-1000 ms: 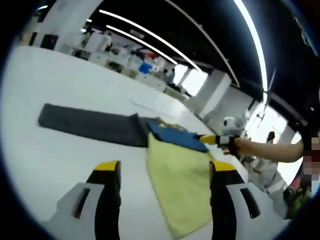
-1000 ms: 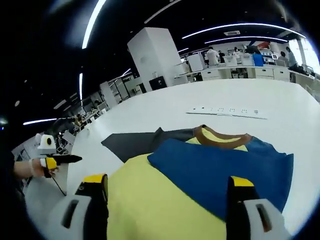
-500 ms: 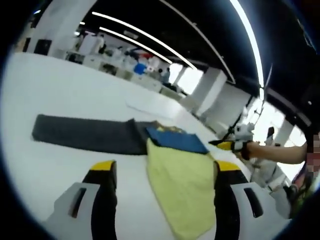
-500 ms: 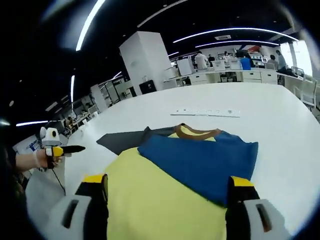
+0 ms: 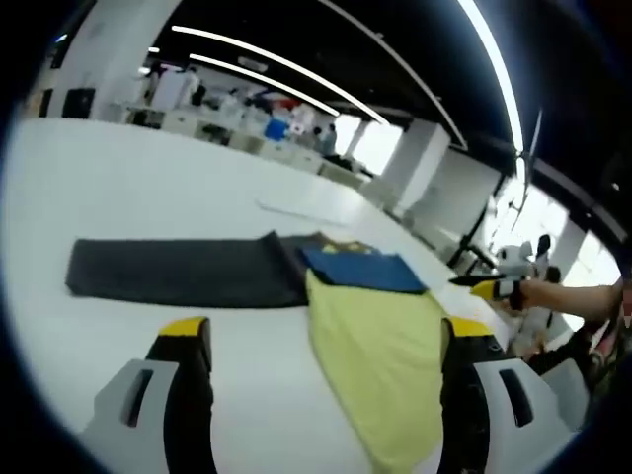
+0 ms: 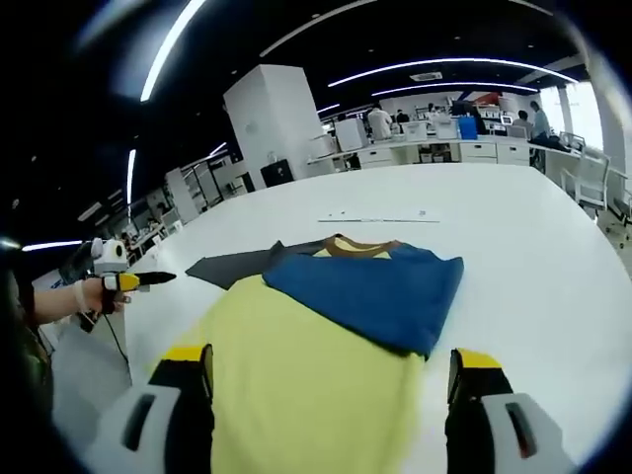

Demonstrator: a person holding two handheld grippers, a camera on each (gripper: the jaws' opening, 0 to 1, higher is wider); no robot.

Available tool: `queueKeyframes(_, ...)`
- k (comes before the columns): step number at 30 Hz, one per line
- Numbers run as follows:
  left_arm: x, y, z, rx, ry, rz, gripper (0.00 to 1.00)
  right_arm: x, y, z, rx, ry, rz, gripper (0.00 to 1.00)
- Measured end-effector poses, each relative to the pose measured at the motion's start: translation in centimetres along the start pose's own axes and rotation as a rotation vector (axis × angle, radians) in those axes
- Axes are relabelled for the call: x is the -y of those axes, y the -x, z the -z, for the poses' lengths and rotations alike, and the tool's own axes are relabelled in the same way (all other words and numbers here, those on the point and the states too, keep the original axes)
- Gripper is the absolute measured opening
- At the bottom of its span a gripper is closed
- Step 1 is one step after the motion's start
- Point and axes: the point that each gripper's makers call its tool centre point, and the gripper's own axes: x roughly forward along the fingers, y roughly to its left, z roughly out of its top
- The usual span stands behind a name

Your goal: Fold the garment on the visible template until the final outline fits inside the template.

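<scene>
A: How are the jaws being held?

B: The left gripper [image 5: 321,341] is being held with its jaws spread wide and nothing between them. The right gripper [image 6: 331,370] is likewise being held spread and empty above the cloth.

A: And the garment?

B: The garment [image 6: 326,346] is being seen lying flat on the white table [image 6: 533,257], a yellow shirt with a blue part folded across its upper half and a brown collar showing at the far end. In the left gripper view the garment [image 5: 380,341] is being seen just beside a dark grey template [image 5: 183,272], with its collar end overlapping the template's near corner. The template [image 6: 232,267] is being seen as a dark strip beyond the shirt's far left edge.

A: What is being noticed against a second ago?

B: Both grippers are being drawn back: the shirt is being shown smaller and farther off, while its fold is being left unchanged.
</scene>
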Motion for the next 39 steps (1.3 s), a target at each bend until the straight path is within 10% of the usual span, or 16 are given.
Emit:
queueKeyframes(17,-3.4,0.6,-0.5,-0.038,-0.036,-0.074,0.9,-0.2,1.1,1.0,0.007,-0.036,0.004,1.0)
queueKeyframes(31,-17.1,4.7,-2.8,0.052,0.038,-0.51,0.57,-0.6,1.4,1.1,0.033,-0.065,-0.011,0.99)
queueKeyframes(39,-20.5,5.3,-1.8,0.057,0.115,-0.617,0.45,-0.3,2.7,1.0,0.089,-0.103,-0.002,0.93)
